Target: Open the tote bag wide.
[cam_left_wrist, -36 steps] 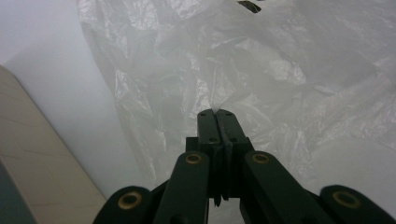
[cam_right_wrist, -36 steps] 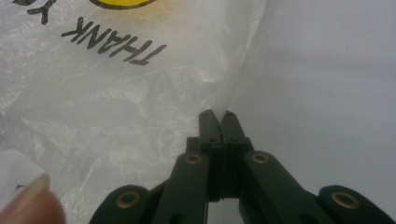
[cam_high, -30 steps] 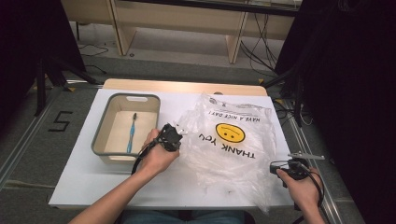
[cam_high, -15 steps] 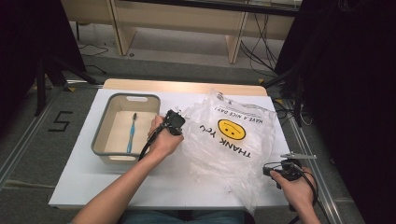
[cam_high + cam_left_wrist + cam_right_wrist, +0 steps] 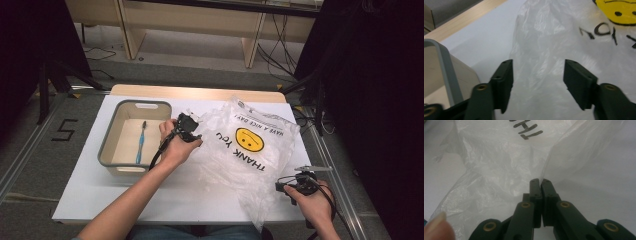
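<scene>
Two tongs at work: my right tongs [image 5: 541,182] pinch the plastic bag [image 5: 250,150] lying on the worktop [image 5: 150,200], my left tongs [image 5: 537,75] gape wide over its far edge, which could slip away if I close carelessly.

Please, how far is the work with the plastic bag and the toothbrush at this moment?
Done: the right gripper is shut on an edge of the plastic bag, pinching it. In hand: the left gripper is open over the bag's other side, beside the tray, gripping nothing. Left: probably opening the bag; the blue toothbrush lies in the tray, untouched.
</scene>
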Tool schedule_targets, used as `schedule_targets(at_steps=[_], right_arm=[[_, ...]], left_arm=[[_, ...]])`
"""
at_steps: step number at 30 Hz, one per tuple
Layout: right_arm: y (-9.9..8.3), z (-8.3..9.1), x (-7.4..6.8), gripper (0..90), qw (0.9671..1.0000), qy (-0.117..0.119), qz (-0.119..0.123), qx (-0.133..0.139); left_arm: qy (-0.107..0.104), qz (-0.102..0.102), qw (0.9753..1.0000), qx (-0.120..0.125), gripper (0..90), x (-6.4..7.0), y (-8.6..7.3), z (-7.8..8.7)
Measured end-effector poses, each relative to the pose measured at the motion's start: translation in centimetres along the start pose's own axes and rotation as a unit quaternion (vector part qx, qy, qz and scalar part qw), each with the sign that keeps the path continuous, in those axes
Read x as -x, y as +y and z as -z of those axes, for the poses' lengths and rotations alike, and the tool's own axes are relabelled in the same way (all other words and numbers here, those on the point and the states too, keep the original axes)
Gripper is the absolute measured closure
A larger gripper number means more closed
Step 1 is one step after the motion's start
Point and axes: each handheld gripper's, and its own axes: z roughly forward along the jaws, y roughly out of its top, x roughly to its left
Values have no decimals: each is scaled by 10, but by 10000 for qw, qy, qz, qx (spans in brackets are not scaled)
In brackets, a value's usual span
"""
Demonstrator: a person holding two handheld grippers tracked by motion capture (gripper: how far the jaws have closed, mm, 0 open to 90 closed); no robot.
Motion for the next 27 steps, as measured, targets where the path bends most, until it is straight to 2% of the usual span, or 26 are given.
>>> schedule_targets(at_steps=[2, 5, 7, 8, 9, 11, 13, 17, 18, 19, 20, 21, 23, 25, 26, 27], right_arm=[[0, 0, -2, 842, 10000, 78, -30, -15], [0, -1, -3, 806, 9999, 111, 24, -25], [0, 0, -2, 732, 9998, 172, 33, 17], [0, 0, -2, 732, 9998, 172, 33, 17], [0, 2, -1, 672, 9997, 177, 63, 126], [1, 5, 1, 616, 9995, 147, 74, 263], [1, 9, 2, 549, 9988, 16, 101, 472], [4, 18, 4, 456, 9946, -225, 271, 976], [5, 19, 5, 436, 9932, -250, 326, 1091], [5, 20, 5, 413, 9911, -287, 395, 1239], [5, 21, 4, 395, 9896, -329, 434, 1330], [6, 21, 3, 383, 9877, -387, 515, 1422], [8, 21, 1, 371, 9841, -455, 670, 1583], [11, 23, -2, 372, 9813, -445, 794, 1693], [11, 23, -2, 372, 9813, -445, 794, 1693], [13, 23, -4, 371, 9785, -442, 929, 1786]], left_arm=[[23, 14, 10000, 47, 286, 0, 0, 3], [-45, -27, 9999, 143, 266, 0, -1, 14], [-71, -89, 9997, 233, 254, 1, -2, 22], [-112, -94, 9995, 264, 254, 2, -3, 27], [-144, -130, 9994, 285, 247, 2, -4, 31], [-196, -191, 9988, 395, 247, 3, -6, 41], [-255, -255, 9982, 476, 246, 5, -9, 50], [-539, -272, 9966, 560, 250, 9, -21, 62], [-599, -253, 9962, 587, 251, 10, -30, 66], [-599, -253, 9962, 587, 251, 10, -30, 66], [-613, -227, 9959, 618, 251, 12, -34, 68], [-742, -203, 9950, 634, 252, 13, -41, 71], [-800, -214, 9945, 637, 254, 14, -44, 73], [-888, -238, 9934, 689, 258, 14, -50, 75], [-927, -245, 9929, 711, 258, 15, -53, 76], [-981, -269, 9923, 701, 259, 16, -57, 77]])
